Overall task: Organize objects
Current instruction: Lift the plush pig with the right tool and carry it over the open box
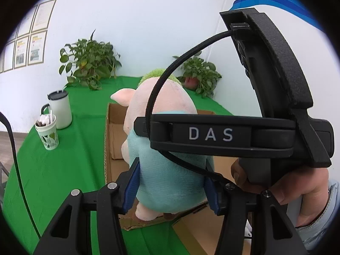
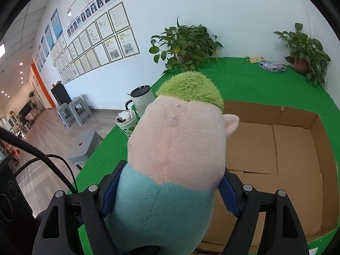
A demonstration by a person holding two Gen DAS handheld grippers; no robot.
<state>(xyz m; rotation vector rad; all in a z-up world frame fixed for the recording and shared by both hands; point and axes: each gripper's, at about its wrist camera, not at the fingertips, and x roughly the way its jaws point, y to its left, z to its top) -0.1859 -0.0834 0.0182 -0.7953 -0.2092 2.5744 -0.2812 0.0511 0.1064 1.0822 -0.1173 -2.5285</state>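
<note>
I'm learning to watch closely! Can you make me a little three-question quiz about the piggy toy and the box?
1. True or false: both grippers clamp the toy.
2. What colour is the toy's hair? A) green B) red C) black
3. Fill in: the cardboard box sits on a ____ cloth.

Key: 1 true: left gripper and right gripper each have jaws pressing its blue body. 2 A. 3 green.

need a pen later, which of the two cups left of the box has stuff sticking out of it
The smaller patterned green-and-white cup, nearer the table edge, holds white items. The taller white mug behind it has a dark lid on.
</note>
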